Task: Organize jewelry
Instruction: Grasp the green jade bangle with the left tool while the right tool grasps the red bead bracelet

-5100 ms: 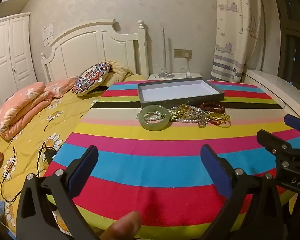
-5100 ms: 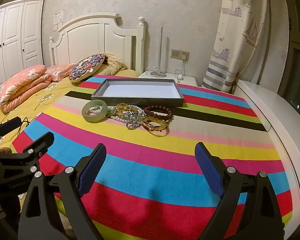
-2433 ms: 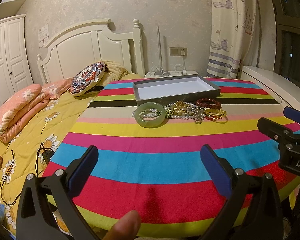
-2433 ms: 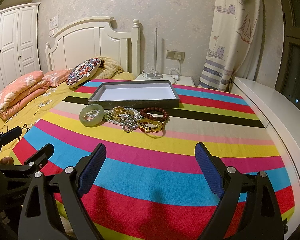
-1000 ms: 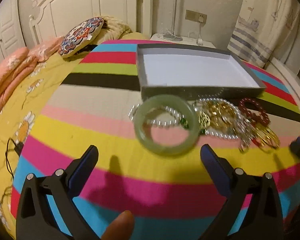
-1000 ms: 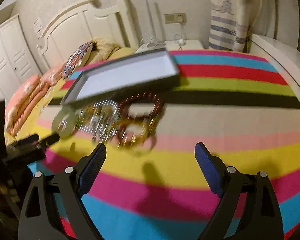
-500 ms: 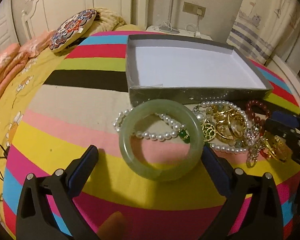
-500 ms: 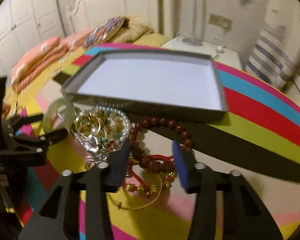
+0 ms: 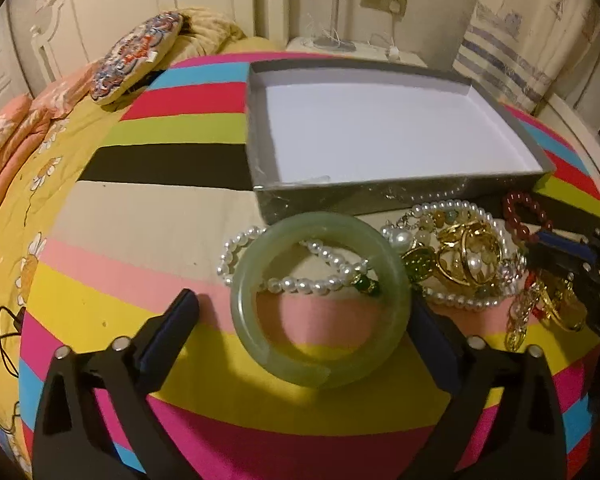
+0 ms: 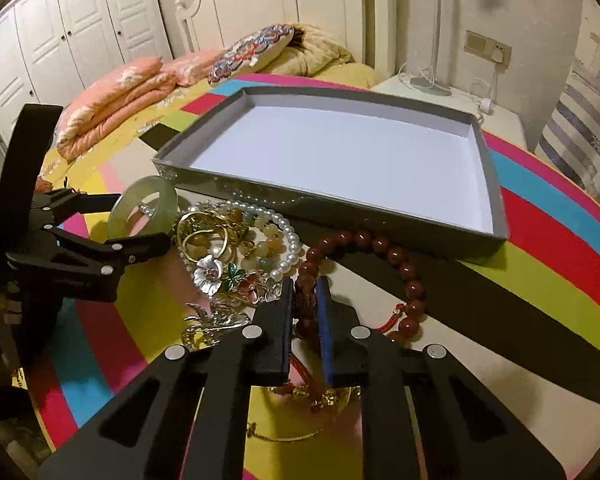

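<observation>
A: Where is the right gripper?

B: Low over the near right part of the jewelry heap on the striped cloth. Its jaws have just been closing, and the blue pads now pinch the near left part of the red bead bracelet. The rest of that loop lies flat on the cloth toward the gray tray.

A: And the left gripper?

B: Spread wide, one finger on each side of the jade bangle. Its jaws have just been closing a little. The right pad looks to be against the bangle's rim, while the left pad stands clear of it (a strip of cloth shows between them).

A: What else lies there?

B: A pearl strand runs under the bangle and through its hole. Right of it sit gold rings and a flower brooch, all tangled just in front of the tray's near wall. The tray itself holds nothing, white floor showing.
</observation>
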Demonstrator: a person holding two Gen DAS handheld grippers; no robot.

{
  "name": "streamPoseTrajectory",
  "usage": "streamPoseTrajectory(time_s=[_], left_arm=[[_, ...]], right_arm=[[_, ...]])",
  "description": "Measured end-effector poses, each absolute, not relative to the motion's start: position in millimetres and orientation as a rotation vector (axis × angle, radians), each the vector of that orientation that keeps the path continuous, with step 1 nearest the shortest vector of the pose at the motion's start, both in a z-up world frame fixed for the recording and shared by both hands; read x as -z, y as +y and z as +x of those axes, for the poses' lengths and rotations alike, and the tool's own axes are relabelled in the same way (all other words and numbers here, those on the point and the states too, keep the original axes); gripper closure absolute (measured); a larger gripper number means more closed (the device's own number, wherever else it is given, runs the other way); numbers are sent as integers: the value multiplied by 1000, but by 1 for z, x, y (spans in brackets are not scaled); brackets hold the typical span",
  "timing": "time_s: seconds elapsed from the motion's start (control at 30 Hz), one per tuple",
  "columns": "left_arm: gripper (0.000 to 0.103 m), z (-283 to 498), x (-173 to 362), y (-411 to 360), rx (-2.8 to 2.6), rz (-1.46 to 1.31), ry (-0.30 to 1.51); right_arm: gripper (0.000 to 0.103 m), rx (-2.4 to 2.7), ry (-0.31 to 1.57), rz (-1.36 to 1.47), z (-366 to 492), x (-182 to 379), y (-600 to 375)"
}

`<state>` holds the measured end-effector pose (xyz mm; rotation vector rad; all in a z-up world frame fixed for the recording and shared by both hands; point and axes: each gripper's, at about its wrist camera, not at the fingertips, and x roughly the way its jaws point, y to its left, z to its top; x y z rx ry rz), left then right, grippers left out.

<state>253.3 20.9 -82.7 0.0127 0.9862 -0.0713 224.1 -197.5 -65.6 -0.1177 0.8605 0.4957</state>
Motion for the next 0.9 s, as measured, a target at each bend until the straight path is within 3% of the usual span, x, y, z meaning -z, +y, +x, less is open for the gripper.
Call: streamPoseTrajectory(time_s=[0.03, 0.43, 0.9], left_arm=[[25, 250, 81, 22, 76, 7, 967], [25, 224, 72, 37, 114, -49, 905], [25, 245, 25, 21, 167, 3, 813]], right_arm=[[89, -495, 851, -109, 222, 64, -199], [89, -510, 729, 175, 214, 22, -237], [90, -467, 632, 189, 238, -17, -248]])
